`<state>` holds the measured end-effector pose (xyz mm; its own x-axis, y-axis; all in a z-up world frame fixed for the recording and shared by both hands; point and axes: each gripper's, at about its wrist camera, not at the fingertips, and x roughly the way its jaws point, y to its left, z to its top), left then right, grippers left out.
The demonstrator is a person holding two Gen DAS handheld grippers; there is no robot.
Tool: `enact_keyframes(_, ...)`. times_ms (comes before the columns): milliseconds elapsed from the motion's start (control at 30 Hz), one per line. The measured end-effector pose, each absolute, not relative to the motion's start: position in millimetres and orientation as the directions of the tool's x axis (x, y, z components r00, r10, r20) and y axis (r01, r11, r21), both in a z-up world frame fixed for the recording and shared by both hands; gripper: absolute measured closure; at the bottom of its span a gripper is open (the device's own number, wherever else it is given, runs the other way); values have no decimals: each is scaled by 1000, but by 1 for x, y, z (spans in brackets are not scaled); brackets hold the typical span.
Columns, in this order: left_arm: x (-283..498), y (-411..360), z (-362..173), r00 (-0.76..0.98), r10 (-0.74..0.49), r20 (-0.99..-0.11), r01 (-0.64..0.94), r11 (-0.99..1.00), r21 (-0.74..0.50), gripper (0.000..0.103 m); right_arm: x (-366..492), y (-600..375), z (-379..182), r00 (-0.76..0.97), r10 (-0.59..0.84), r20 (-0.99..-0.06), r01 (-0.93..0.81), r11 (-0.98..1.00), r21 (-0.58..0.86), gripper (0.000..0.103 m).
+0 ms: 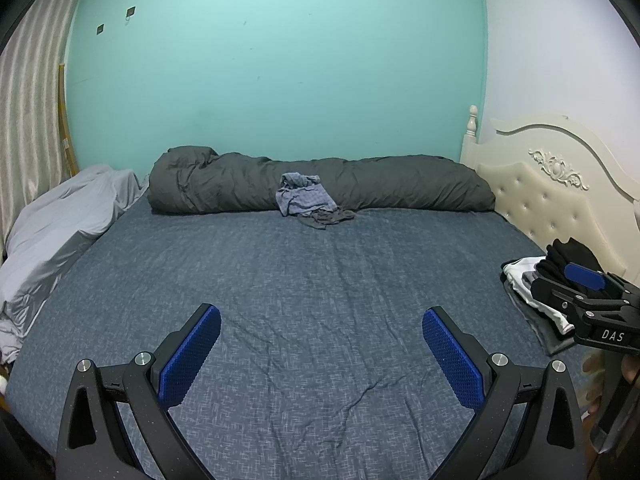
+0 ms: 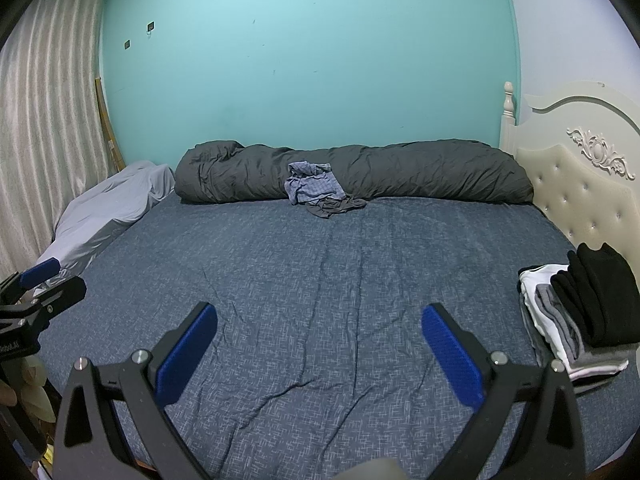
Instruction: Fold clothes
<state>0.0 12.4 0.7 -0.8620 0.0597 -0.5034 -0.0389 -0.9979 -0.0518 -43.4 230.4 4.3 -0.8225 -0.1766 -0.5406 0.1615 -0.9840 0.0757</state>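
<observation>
Left gripper (image 1: 322,314): jaws spread wide over the blue bed sheet (image 1: 304,300), nothing between the blue pads; its lower body is cut off by the frame edge.
Right gripper (image 2: 320,312): jaws spread wide as well, empty, above the same sheet; from the left wrist view only its side shows at the right edge, partly covering the folded pile.
Loose clothes (image 1: 308,199): a crumpled blue checked piece with a darker grey piece under its front edge, lying at the far side of the bed, touching the rolled grey duvet (image 1: 320,184). What kind of garments they are cannot be told.
Folded pile (image 2: 580,312): black on top, grey and white below, stacked at the right edge of the bed near the cream headboard (image 2: 580,184); its lower corner is hidden behind the right gripper's finger.
Pale grey bedding (image 1: 60,224): bunched at the left side, beside the curtain (image 2: 48,120); its near end runs out of view.
Hand (image 1: 596,380): only blurred fingers show below the right gripper at the frame edge.
Wall (image 1: 280,60): teal, with two small fittings too small to identify.
</observation>
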Motion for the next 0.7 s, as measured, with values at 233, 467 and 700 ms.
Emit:
enact_keyframes(233, -2, 12, -2, -861, 58, -505, -35, -998, -55, 0, -46, 231, 0, -819, -178, -546, 160, -984, 80, 0)
enact_keyframes(467, -21, 8, -17, -849, 58, -526, -23, -997, -74, 0, -68, 235, -20, -802, -191, -567, 163, -982, 100, 0)
enact_keyframes(700, -69, 0, -47, -830, 40, -556, 6, -997, -82, 0, -110, 242, -57, -779, -206, -592, 157, -978, 134, 0)
